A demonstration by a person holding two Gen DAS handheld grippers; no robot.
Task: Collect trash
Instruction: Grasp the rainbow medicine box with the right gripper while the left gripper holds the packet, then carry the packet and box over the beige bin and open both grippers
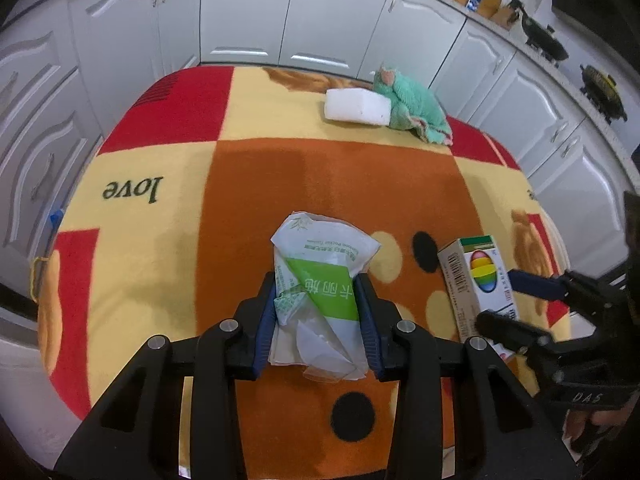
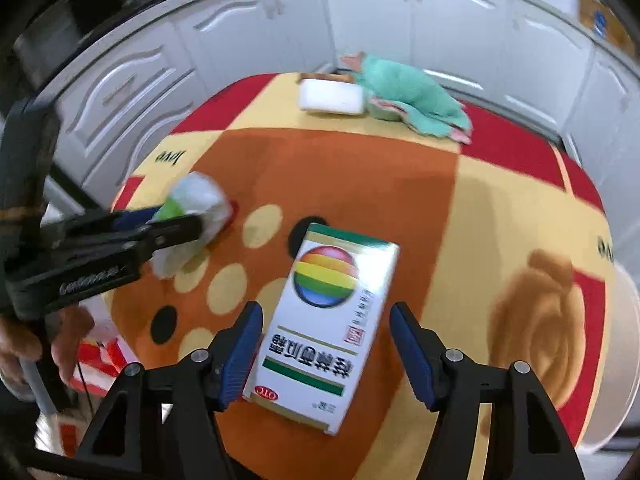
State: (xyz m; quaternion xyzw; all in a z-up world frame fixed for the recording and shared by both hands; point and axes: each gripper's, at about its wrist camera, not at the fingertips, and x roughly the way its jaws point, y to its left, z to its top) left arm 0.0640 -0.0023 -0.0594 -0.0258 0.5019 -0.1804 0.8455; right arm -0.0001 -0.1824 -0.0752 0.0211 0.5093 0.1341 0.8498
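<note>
I work over a table under a fleecy blanket (image 1: 256, 184) patterned in orange, cream and red squares with black and cream dots, white kitchen cabinets (image 1: 248, 12) curving behind it. Past the right edge I see the rim of a white round bin (image 2: 624, 356), which I judge to be where the trash goes.

Of trash I count two pieces. The crumpled white-and-green plastic tissue wrapper (image 1: 320, 280) is clamped between the blue pads of my left gripper (image 1: 318, 312), held just over the middle orange square. The white cardboard medicine box with a rainbow globe (image 2: 328, 320) lies flat near the front edge, between the spread jaws of my right gripper (image 2: 326, 344); its left pad sits right at the box's side, the right pad stands clear, so nothing is gripped yet.

To do this well, I would centre the box between the pads, square them to its long sides, and close gently so the cardboard does not buckle or skid.

At the far end rest one white rectangular sponge block (image 1: 356, 106) and one mint-green plush cloth (image 1: 412, 110), touching each other.
</note>
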